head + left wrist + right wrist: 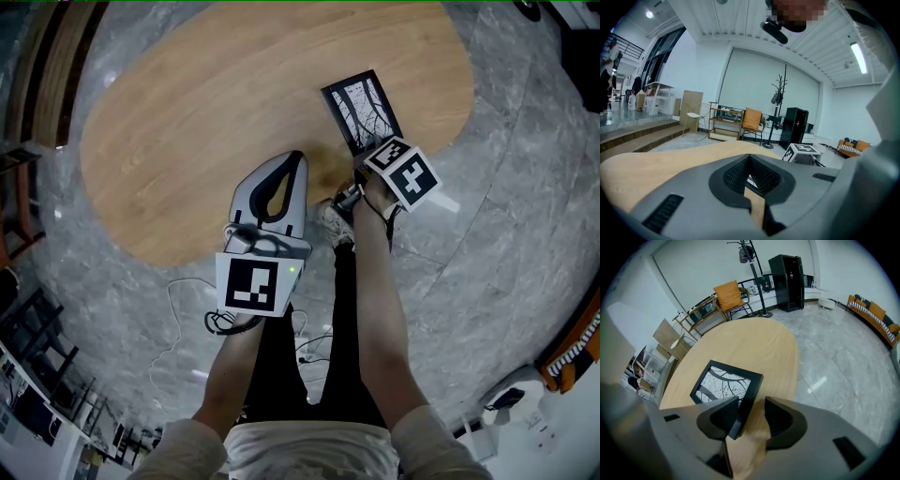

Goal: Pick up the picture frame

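Observation:
The picture frame (361, 111) is black with a white branch print and lies flat near the right end of the oval wooden table (216, 103). My right gripper (375, 157) points steeply down at the frame's near corner. In the right gripper view the jaws stand open around that corner of the frame (723, 383): the left jaw is against the frame's edge, the right jaw stands apart with bare wood showing between. My left gripper (298, 159) hovers over the table's near edge, left of the frame, its fingertips together and holding nothing.
The table's near edge (309, 202) runs just under both grippers, with the person's legs and a shoe (333, 220) beside it on grey marble floor. Cables (187, 319) lie on the floor. An orange chair (729, 295) and a black cabinet (787, 268) stand beyond the table.

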Demonstrator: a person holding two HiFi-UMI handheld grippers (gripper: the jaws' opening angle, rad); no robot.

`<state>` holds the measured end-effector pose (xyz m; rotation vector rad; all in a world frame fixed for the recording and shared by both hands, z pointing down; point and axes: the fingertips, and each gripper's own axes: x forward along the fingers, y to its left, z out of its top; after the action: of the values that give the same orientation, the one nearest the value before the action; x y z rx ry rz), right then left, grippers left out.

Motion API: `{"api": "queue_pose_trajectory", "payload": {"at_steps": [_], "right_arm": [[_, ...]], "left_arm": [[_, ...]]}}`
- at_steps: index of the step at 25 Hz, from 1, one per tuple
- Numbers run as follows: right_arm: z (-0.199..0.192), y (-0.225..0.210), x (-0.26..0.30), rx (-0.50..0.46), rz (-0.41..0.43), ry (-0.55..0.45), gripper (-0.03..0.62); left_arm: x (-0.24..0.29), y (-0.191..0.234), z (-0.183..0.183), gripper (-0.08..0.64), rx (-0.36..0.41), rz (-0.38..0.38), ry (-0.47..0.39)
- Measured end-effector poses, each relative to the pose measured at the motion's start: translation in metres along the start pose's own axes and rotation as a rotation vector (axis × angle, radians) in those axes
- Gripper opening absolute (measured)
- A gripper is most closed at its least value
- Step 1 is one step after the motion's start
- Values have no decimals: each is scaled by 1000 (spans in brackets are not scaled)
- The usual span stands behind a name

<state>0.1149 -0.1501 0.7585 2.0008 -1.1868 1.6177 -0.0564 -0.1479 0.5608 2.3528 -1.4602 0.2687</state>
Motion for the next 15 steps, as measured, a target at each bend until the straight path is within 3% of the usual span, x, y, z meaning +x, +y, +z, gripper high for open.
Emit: {"api": "queue_pose_trajectory", "payload": {"at_steps": [15], "right_arm": [[-13, -47, -15, 34, 8, 1, 164]], "left_arm": [[14, -22, -7, 8, 18, -47, 26]]}}
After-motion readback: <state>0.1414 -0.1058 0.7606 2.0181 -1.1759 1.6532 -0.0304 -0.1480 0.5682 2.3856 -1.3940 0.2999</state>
